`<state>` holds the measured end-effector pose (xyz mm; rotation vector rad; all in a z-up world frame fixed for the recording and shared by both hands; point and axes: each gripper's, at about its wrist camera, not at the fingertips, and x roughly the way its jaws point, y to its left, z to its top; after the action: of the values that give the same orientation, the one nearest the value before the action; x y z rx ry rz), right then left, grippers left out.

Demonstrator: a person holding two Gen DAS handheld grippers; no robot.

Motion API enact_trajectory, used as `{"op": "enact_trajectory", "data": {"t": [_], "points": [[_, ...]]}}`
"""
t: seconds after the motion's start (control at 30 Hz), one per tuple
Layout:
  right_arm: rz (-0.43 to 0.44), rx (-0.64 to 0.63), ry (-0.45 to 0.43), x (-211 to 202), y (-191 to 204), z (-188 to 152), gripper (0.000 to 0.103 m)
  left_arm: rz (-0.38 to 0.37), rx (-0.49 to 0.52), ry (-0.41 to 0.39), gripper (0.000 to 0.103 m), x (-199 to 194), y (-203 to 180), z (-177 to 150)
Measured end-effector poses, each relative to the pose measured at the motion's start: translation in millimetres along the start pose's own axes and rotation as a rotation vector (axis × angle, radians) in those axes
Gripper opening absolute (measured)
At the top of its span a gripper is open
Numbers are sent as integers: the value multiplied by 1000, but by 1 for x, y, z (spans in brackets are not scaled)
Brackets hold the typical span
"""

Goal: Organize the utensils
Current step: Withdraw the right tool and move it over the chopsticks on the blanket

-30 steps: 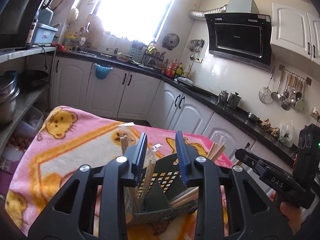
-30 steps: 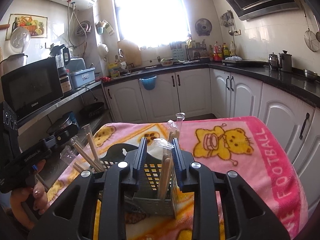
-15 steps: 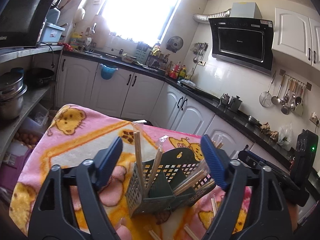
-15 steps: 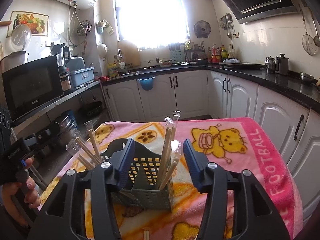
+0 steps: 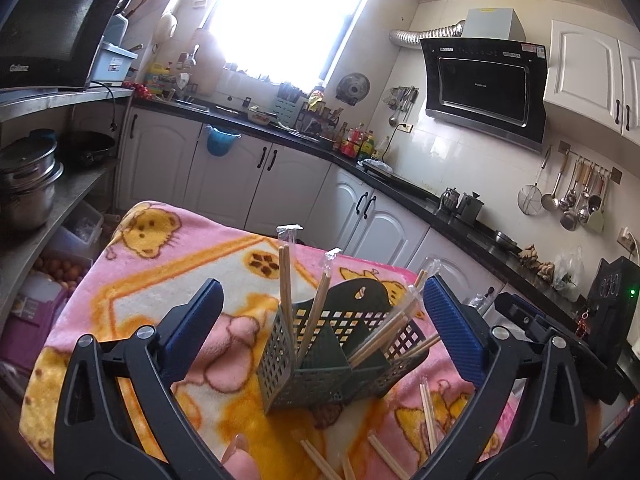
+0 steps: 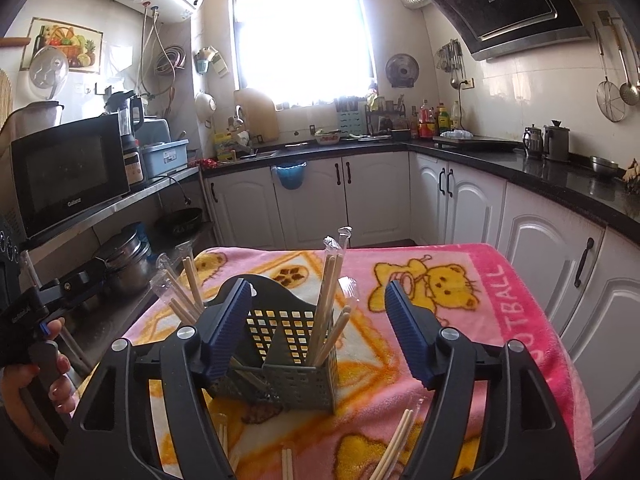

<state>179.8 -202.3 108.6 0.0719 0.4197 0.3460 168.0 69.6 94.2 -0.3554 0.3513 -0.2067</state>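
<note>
A dark green slotted utensil basket (image 5: 340, 356) (image 6: 288, 356) stands on the pink blanket (image 5: 160, 280) (image 6: 480, 288). Several wrapped wooden chopsticks (image 5: 286, 280) (image 6: 330, 292) stand in its compartments. More loose chopsticks (image 5: 428, 412) (image 6: 396, 444) lie on the blanket in front of it. My left gripper (image 5: 320, 324) is open and empty, its jaws wide on either side of the basket. My right gripper (image 6: 320, 332) is open and empty, just before the basket.
White cabinets and a black counter (image 6: 480, 152) ring the room behind the table. A microwave (image 6: 68, 172) and steel pots (image 5: 28, 184) sit on shelves at the left. The blanket's far edge drops off toward the cabinets.
Both grippers were shut on wrapped chopsticks in the basket a second ago. Both have opened wide and drawn back; the chopsticks now stand free in the basket.
</note>
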Motion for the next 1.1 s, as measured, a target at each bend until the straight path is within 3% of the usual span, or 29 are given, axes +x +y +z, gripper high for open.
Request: {"op": "enact_trajectory", "data": {"t": [0.63,1.1], "points": [[42,-15,28,-31,12,-22,69,24,23,50,92,-17,-2,-25],[62,-43,114,-31,16,-51,69,55,23,138,92,-12,4,-53]]}}
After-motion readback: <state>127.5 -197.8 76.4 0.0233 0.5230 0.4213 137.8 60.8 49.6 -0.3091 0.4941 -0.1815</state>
